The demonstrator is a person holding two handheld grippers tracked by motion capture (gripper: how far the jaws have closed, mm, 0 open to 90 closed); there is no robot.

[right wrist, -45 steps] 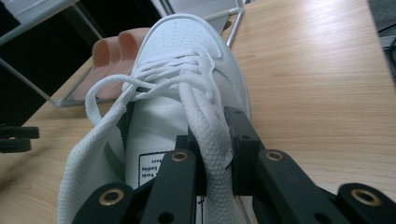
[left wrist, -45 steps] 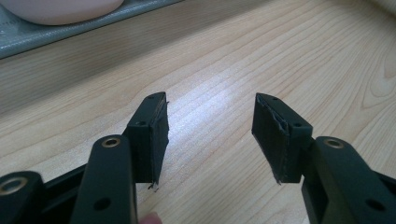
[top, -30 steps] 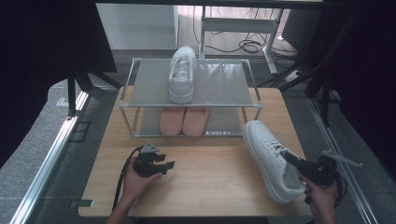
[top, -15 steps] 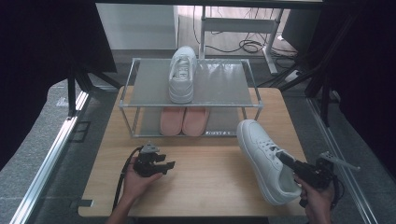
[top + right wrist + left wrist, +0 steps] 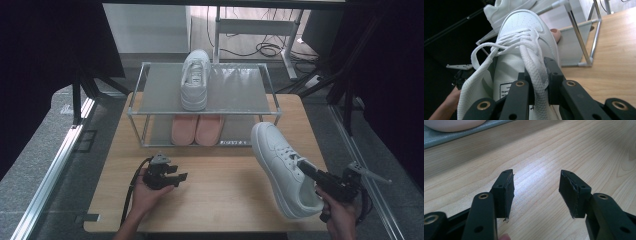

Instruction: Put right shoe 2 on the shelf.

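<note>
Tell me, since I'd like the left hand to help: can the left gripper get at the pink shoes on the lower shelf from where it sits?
Probably yes: the left gripper is open and holds nothing, with bare table between it and the pink shoes at the rack's open front.

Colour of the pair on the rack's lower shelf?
Pale pink pair; clearest in the high view.

Right half of the shoe rack (image 5: 135,113) top shelf bare beside the white sneaker (image 5: 195,80) standing there. Lower shelf half blocked by pink shoes (image 5: 196,128). Open table (image 5: 220,195) before the rack, between left gripper (image 5: 176,178) and held sneaker (image 5: 282,167).
</note>
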